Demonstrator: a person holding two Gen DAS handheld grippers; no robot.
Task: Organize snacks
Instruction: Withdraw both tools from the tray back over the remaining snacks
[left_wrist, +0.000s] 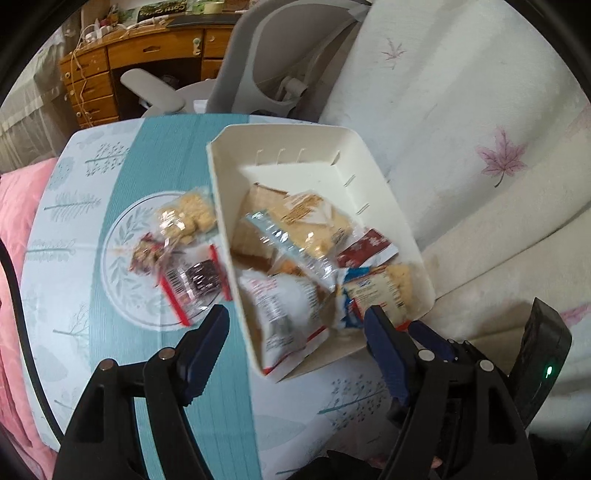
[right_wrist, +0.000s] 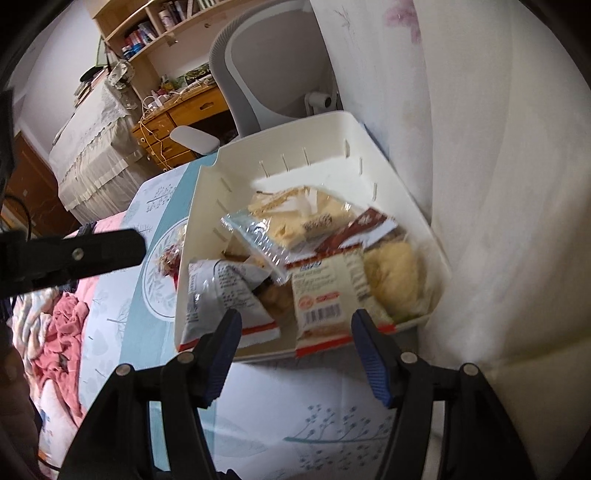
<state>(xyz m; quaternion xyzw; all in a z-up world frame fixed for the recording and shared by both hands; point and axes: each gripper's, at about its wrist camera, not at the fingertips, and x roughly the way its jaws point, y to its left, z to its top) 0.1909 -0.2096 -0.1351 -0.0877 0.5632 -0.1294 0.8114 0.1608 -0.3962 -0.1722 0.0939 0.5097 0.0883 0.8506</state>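
No legible text; print on snack packets blurred. Barcode on cream packet, another on clear wrapper, digits unreadable.

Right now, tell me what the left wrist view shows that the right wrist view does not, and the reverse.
Only the left wrist view shows the loose snacks lying on the table beside the box: a clear pack of pale biscuits and a red-edged pack with a dark bar. It also shows the right gripper's finger at the box's near corner.

Only the right wrist view shows the bookshelf, the covered bed and the left gripper from the side.

Both show the white box of snacks, the tablecloth, the grey chair and the wooden desk.
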